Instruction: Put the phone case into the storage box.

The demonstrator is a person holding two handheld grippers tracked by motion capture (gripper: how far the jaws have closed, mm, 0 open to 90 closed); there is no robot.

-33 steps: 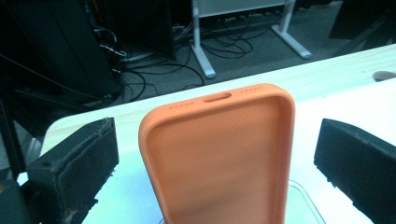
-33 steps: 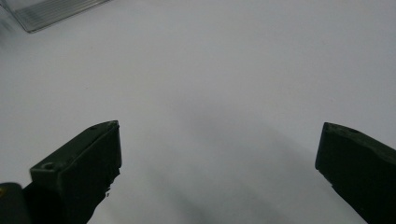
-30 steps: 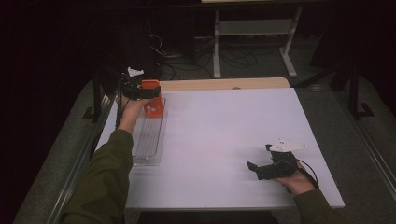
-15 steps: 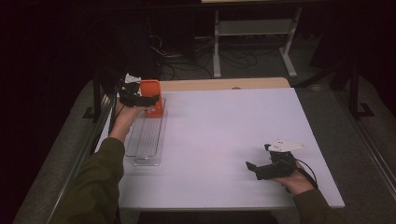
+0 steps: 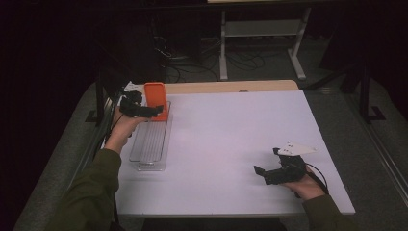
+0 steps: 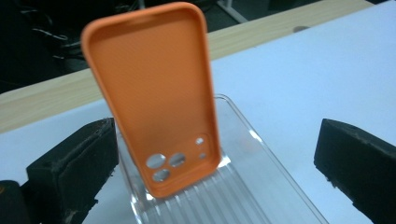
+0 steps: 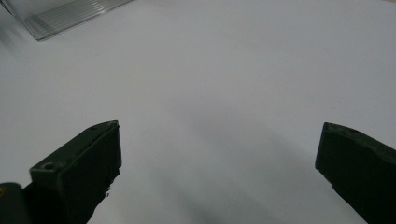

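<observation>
The orange phone case (image 6: 154, 100) stood upright at the far end of the clear ribbed tray (image 6: 243, 186), leaning a little, its hollow inner side and camera holes turned toward the left tool's camera. Its bottom edge rested among the tray's ridges, though exactly which groove it sat in was hard to make out through the clear plastic. In the high view the case (image 5: 156, 98) was small and partly covered by the left tool (image 5: 156, 110), so the holes could not be seen there; that view did show the tray (image 5: 150, 144) lying along the left edge of the white bench (image 5: 231, 144). The left tool's jaws stood wide apart on either side of the case, not touching it. The right tool (image 5: 258, 172) rested well apart near the bench's near right corner, its jaws also spread, with bare bench between them.
</observation>
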